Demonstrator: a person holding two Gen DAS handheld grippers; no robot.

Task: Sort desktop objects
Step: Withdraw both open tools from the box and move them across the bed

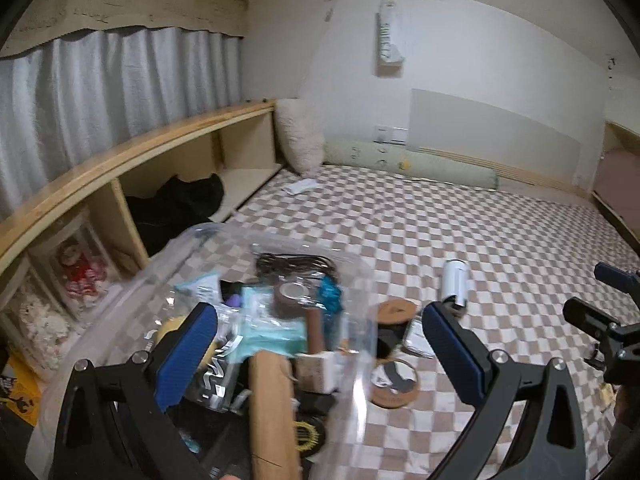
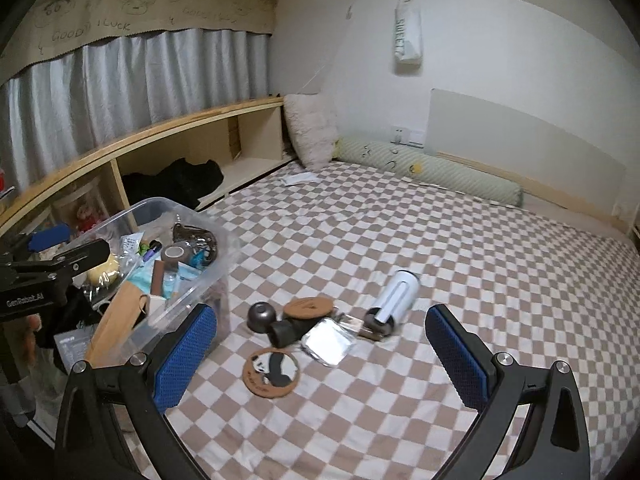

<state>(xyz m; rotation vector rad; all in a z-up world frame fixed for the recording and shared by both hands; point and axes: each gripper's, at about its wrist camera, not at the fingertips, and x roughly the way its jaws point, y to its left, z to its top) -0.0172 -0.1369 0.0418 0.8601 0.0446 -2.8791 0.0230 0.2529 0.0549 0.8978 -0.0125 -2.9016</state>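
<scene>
I am looking over a bed covered in a brown-and-white checked sheet, with a wooden shelf unit along its left edge. My left gripper hangs above a clear plastic bin at the sheet's left side, its blue-padded fingers spread wide with nothing between them. The bin is crowded: a roll of brown tape, a coiled dark cable, a cardboard tube, teal packets and a yellow round thing.

My right gripper is likewise released and empty, hovering over loose items on the sheet just right of the bin — a dark round cap, a short black cylinder, a plain cork coaster, a cork coaster with a panda on it, a small shiny rectangular mirror and a white cylindrical device lying on its side. The cork coaster, cylinder and mirror touch or overlap; the panda coaster lies nearest me.
</scene>
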